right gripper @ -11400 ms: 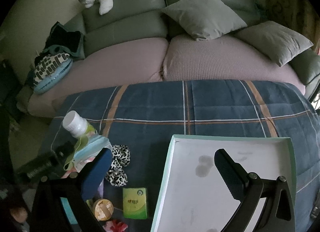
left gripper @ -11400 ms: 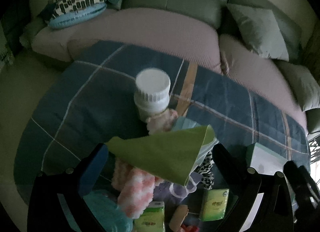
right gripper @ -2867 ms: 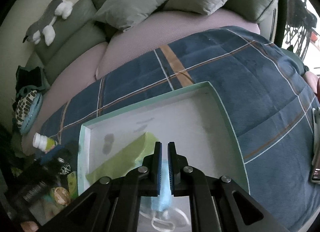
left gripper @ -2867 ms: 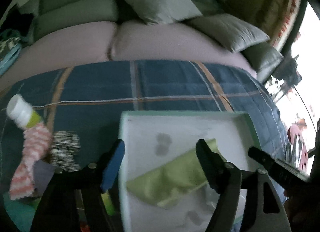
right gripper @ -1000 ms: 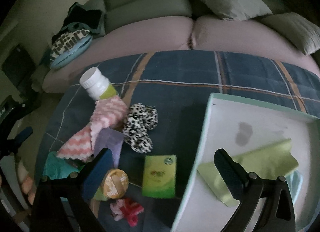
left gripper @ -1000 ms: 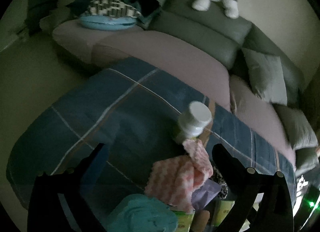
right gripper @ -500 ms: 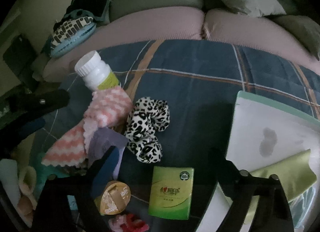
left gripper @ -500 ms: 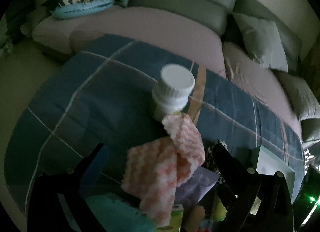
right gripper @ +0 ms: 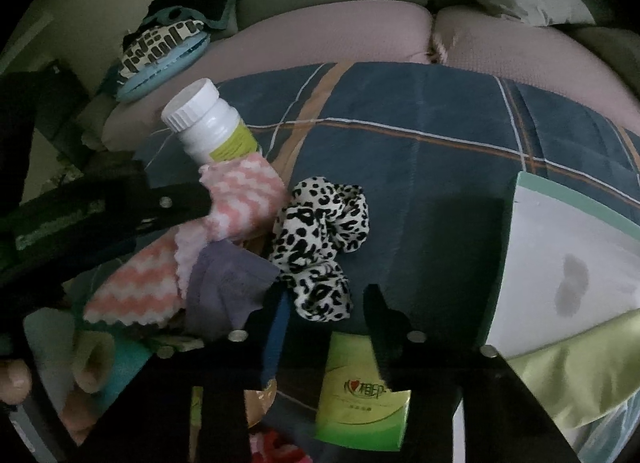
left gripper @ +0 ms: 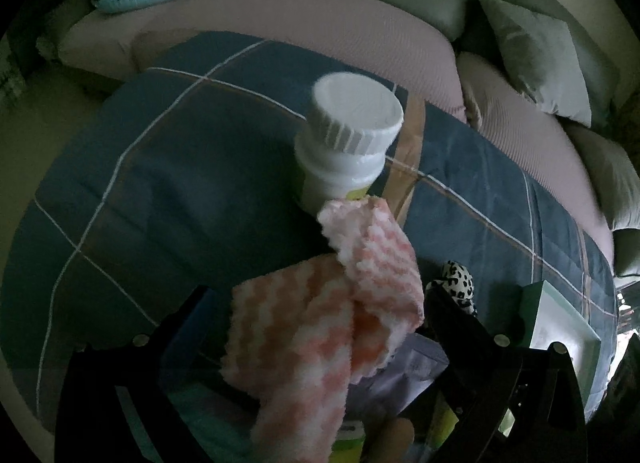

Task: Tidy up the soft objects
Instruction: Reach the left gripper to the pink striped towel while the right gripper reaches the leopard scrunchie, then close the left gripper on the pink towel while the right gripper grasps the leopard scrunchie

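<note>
A pink-and-white zigzag cloth [left gripper: 320,327] lies crumpled on the blue plaid blanket [left gripper: 160,183], leaning against a white bottle [left gripper: 352,143]. My left gripper [left gripper: 320,303] is open, its fingers standing on either side of this cloth. In the right wrist view the leopard-print scrunchie [right gripper: 320,231] lies just right of the pink cloth [right gripper: 240,199]. My right gripper [right gripper: 328,311] is closing, and the scrunchie's lower loop is between its fingertips; the pads do not visibly press it. A green cloth [right gripper: 568,359] lies in the white tray [right gripper: 568,191].
A purple cloth [right gripper: 228,283], a green tissue packet [right gripper: 360,395], a round tin [right gripper: 260,403] and a teal item [right gripper: 124,359] crowd the near edge. The sofa [right gripper: 340,31] with cushions runs behind the blanket. The tray's corner [left gripper: 560,315] shows at the right.
The left gripper came down over the pink cloth, which now fills the space between its fingers. The right gripper moved in on the leopard scrunchie and its jaws narrowed markedly.
</note>
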